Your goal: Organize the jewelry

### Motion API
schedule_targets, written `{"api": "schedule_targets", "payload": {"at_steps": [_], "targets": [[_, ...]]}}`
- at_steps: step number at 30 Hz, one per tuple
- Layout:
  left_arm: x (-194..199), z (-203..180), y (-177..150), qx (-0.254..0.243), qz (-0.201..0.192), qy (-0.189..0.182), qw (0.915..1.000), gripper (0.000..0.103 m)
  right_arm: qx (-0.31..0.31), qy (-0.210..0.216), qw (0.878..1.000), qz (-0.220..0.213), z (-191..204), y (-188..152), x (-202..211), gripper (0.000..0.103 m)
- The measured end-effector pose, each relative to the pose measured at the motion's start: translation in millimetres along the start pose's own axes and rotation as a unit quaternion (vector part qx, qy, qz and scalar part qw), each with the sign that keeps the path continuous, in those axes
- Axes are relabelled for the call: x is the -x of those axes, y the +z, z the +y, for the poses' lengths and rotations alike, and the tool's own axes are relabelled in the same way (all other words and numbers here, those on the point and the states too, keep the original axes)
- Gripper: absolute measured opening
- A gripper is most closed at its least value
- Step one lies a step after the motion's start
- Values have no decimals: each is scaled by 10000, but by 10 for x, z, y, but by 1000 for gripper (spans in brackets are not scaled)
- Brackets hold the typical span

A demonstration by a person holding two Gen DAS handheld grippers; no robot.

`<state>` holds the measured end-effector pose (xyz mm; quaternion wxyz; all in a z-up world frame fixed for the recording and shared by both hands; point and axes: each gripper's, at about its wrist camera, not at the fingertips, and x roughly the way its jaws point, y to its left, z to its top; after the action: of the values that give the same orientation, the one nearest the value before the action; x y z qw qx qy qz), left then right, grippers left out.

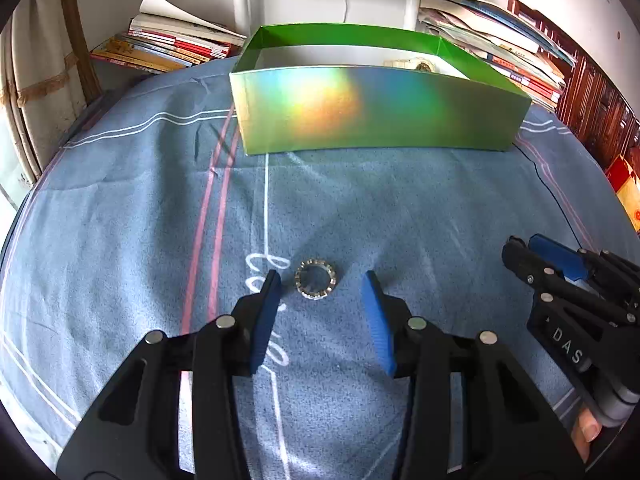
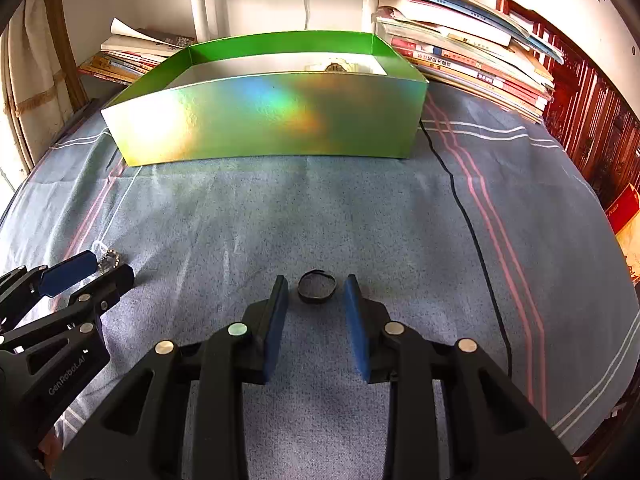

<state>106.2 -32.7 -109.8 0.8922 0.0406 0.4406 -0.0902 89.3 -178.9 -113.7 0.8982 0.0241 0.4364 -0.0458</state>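
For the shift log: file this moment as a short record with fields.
surface: blue striped cloth
box: open green box at the far side of the cloth
left tool: open, silver ring lying between its pads, untouched
right tool: open, dark ring lying between its pads, untouched
surroundings: stacked books behind the box
rings boxed: neither of these two
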Motion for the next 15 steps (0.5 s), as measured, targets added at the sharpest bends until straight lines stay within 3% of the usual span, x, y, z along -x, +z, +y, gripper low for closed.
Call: {"api": "schedule_targets", "payload": {"at_steps": [2, 6, 15], "targets": [[7, -4, -6, 8, -22, 30, 10000, 40, 15, 11, 10000, -6, 8, -1, 3, 30], [12, 3, -7, -32, -68, 55, 10000, 21, 39, 97, 9999, -26, 18, 0, 6, 21], [43, 26, -1, 63, -74, 74, 9999, 21, -183, 188, 9996, -71, -88, 29, 84, 20]]}}
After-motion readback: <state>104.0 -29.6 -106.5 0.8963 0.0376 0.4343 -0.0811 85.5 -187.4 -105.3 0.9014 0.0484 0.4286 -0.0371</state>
